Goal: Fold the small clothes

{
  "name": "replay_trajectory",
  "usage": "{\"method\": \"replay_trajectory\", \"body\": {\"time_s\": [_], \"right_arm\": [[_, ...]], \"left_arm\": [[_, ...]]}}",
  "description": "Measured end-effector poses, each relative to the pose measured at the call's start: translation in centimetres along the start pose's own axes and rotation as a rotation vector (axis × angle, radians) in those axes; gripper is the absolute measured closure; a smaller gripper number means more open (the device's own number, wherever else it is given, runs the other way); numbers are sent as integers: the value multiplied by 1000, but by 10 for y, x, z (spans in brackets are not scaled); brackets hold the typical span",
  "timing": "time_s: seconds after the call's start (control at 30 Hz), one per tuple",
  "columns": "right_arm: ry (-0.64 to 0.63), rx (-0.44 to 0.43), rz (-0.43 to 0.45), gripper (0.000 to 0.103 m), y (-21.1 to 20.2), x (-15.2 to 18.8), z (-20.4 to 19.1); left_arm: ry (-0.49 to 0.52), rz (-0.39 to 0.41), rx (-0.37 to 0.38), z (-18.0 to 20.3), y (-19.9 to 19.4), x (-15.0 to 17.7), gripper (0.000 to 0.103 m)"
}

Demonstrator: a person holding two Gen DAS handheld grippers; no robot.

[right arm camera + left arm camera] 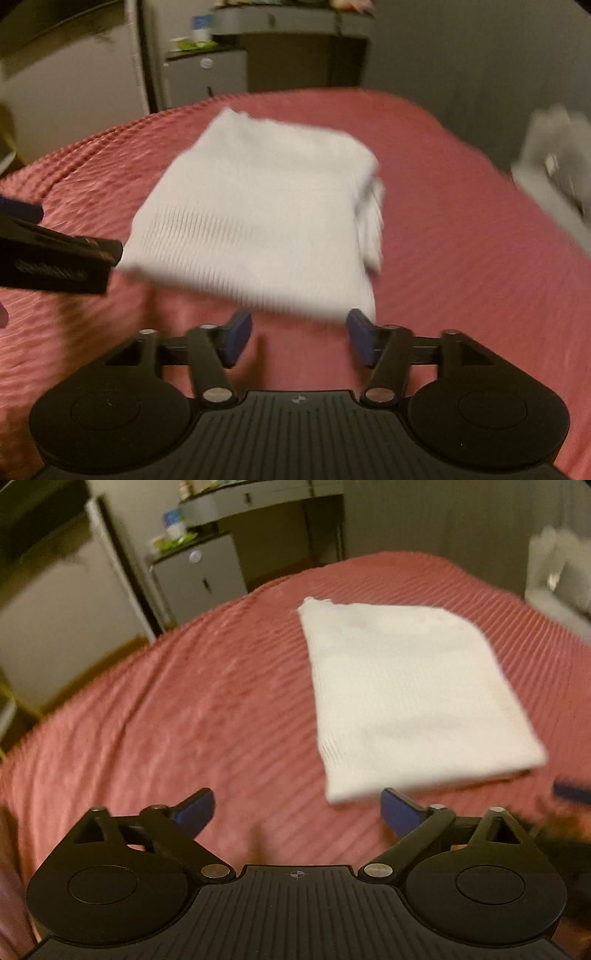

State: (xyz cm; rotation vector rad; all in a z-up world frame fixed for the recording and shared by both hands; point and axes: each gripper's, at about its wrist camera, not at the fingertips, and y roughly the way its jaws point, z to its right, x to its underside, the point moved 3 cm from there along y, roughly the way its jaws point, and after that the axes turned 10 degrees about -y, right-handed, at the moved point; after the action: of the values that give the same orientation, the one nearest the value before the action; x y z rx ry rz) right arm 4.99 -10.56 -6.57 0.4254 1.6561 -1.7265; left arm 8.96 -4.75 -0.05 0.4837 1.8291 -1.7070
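A white ribbed garment (406, 698) lies folded into a flat rectangle on the pink bedspread (184, 720). My left gripper (297, 808) stands wide open just short of its near left corner, with nothing between the blue pads. In the right wrist view the same garment (258, 218) lies ahead, and my right gripper (299, 336) is open in front of its near right corner, pads apart and off the cloth. The left gripper's black finger (62, 258) shows at the left edge of that view, beside the garment.
The bedspread (461, 240) stretches around the garment. Beyond the bed's far edge stand a small grey cabinet (199, 576), a desk (258, 502) and a white door (55, 609). A pale blurred object (561, 576) sits at the far right.
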Motion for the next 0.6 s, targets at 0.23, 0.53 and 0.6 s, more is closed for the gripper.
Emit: {"method": "replay_trajectory", "body": {"time_s": [0.23,0.53,0.6], "right_arm": [[41,-31,-113,14,-29,25,0],[118,-8,-150,4,-42,-15,3],[101,25,-154,4,-48,-19,1]], "left_arm": [[-41,-5,2,-15,-37,6,0],[-42,-48,-6,-25,-42,-9,0],[-44,-53,-10,-24,-43,-12,0]]}}
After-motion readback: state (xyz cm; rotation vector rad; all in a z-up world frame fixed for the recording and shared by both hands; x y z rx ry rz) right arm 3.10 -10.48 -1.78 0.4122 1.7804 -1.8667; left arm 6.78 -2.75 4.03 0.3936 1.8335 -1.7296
